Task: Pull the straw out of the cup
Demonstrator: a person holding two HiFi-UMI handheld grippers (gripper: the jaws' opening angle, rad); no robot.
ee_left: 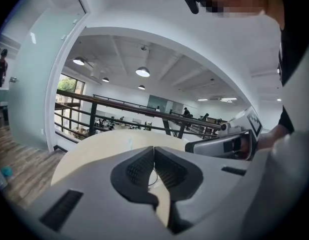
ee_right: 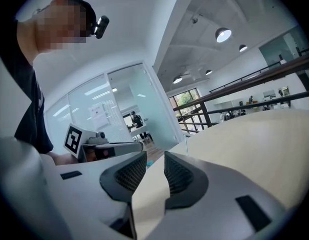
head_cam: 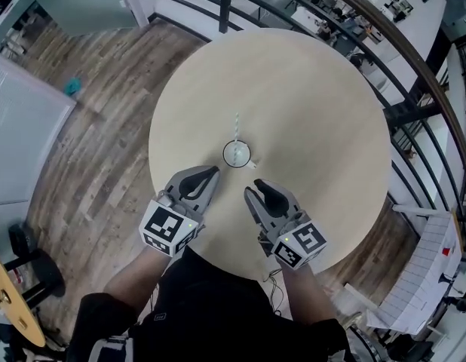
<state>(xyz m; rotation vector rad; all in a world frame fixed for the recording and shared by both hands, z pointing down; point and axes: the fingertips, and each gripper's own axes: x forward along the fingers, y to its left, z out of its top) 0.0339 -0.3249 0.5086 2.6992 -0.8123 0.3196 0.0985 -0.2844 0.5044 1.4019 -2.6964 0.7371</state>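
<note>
Two grippers of mine hang over the near edge of the round counter (head_cam: 316, 104), the left gripper (head_cam: 211, 173) with jaws closed and empty, the right gripper (head_cam: 253, 186) with jaws slightly apart on nothing, the cup (head_cam: 237, 154) holding the straw (head_cam: 235, 125) just ahead at mid-counter, open surface on every side.

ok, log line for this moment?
phase: pre-grasp | straw: in cup, mid table | left tool: shut, empty | right tool: open, empty | both short of cup
</note>
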